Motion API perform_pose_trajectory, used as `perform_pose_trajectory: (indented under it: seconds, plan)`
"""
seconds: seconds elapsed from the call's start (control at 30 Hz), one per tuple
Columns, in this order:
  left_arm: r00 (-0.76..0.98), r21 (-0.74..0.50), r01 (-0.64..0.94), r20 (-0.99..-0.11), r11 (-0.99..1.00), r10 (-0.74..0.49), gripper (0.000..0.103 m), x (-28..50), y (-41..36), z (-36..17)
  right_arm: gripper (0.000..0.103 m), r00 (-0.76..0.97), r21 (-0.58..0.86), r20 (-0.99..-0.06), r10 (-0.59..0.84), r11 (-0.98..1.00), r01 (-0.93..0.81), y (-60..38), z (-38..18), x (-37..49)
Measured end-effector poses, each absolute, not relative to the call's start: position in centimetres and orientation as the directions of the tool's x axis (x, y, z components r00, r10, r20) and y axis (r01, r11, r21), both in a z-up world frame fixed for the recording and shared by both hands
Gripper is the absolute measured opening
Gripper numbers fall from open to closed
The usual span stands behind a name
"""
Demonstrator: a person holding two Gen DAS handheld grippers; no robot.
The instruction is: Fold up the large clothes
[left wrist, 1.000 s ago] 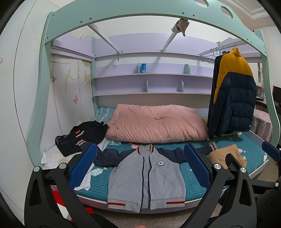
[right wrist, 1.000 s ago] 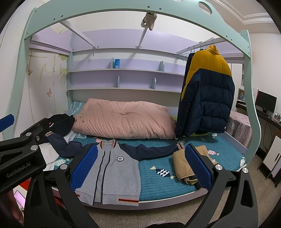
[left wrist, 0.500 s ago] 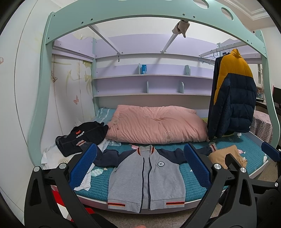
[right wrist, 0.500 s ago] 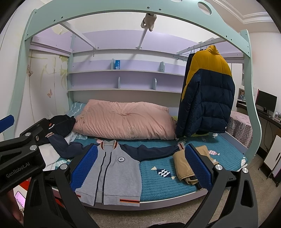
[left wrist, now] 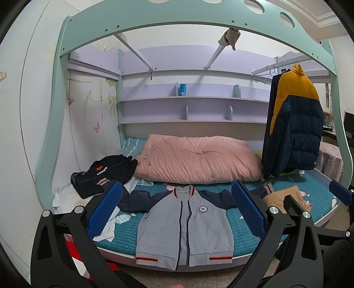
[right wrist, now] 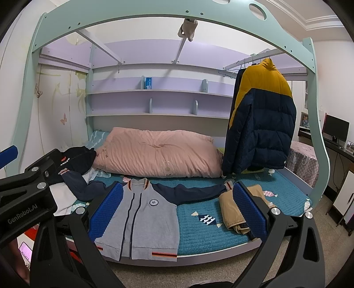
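A grey zip jacket with navy sleeves [left wrist: 185, 223] lies flat, front up, on the teal bed mat [left wrist: 124, 234], its striped hem at the front edge. It also shows in the right wrist view [right wrist: 141, 219]. My left gripper [left wrist: 177, 210] is open and empty, held in the air short of the bed, with the jacket between its blue pads [left wrist: 104, 210]. My right gripper [right wrist: 179, 210] is open and empty, further right, over the jacket's right side. The left gripper's body [right wrist: 24, 199] shows at the left of the right wrist view.
A pink duvet [left wrist: 197, 161] lies at the back of the bed. A black garment [left wrist: 104, 172] lies at the left, folded tan trousers [right wrist: 232, 210] at the right. A yellow and navy puffer coat [right wrist: 258, 124] hangs at the right. The bed frame's arch [left wrist: 177, 20] spans overhead.
Both grippers have tilted or dropped slightly, so the bed sits a little higher in view. Nothing on the bed has moved.
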State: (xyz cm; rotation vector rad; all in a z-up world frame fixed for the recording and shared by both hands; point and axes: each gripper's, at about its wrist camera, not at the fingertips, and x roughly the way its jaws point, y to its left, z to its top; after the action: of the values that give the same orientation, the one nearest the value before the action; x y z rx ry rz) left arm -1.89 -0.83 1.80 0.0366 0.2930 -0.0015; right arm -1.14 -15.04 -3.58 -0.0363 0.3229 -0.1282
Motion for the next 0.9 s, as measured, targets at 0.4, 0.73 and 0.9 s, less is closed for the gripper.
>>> perform_pose_trajectory:
  seconds: [0.4,0.73,0.9]
  plan:
    - [0.958,0.036,0.006,-0.287,0.999,0.004,0.099,-1.98,-0.69,1.69,0.096,0.941,-0.055,-0.311,-0.129,0.991,0.118,-14.77,-3.59,-1.08]
    - [0.958,0.036,0.005,-0.286,0.999,0.005,0.099,-2.02,-0.74,1.64,0.096,0.941,-0.055,-0.311,-0.129,0.992,0.118,-14.88,-3.61,-1.15]
    - [0.958,0.036,0.005,-0.287,0.999,0.005,0.099,-2.04,-0.74,1.58,0.096,0.941,-0.055,-0.312,-0.129,0.992,0.118,-14.8,-3.63,-1.14]
